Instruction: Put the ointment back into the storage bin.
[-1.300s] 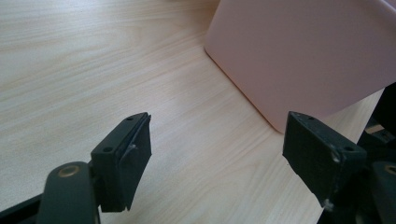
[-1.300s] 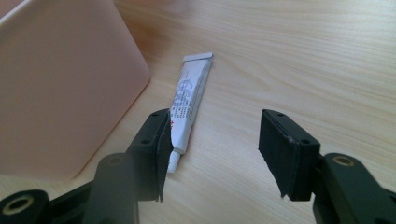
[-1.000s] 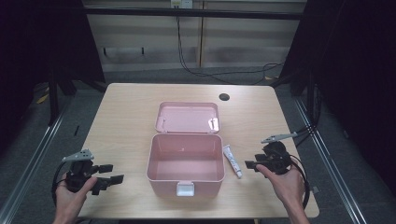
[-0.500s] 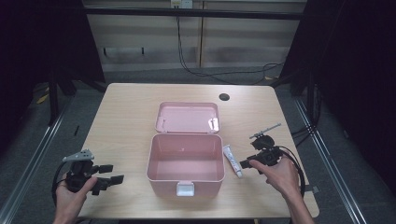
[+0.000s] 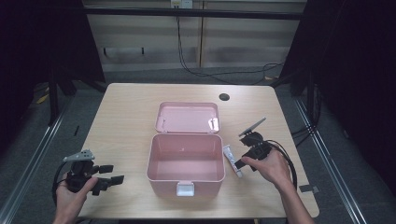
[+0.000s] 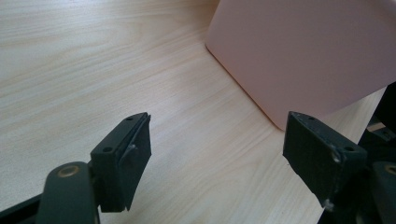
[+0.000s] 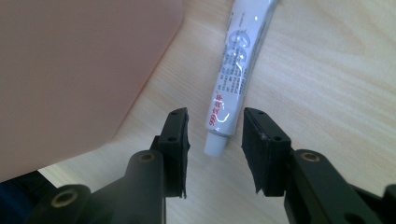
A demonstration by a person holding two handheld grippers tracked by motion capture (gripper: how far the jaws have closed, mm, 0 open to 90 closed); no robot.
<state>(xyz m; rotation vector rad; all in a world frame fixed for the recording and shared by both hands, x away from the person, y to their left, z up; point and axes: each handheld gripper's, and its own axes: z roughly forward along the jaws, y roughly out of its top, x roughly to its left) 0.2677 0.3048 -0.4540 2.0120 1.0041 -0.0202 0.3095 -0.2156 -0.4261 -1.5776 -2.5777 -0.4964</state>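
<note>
Right gripper (image 7: 215,140) now nearer, unclenched, jaws astride the tube's (image 7: 236,70) cap end.

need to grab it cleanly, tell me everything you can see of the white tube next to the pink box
The tube is a small, glossy white squeeze tube with red and grey print and a white cap at one end. It lies flat on the wooden table, just right of the open pink box and roughly along its side wall, seemingly not touching it. The right gripper is open, its jaws either side of the cap end without gripping it. Only the table touches the tube.
</note>
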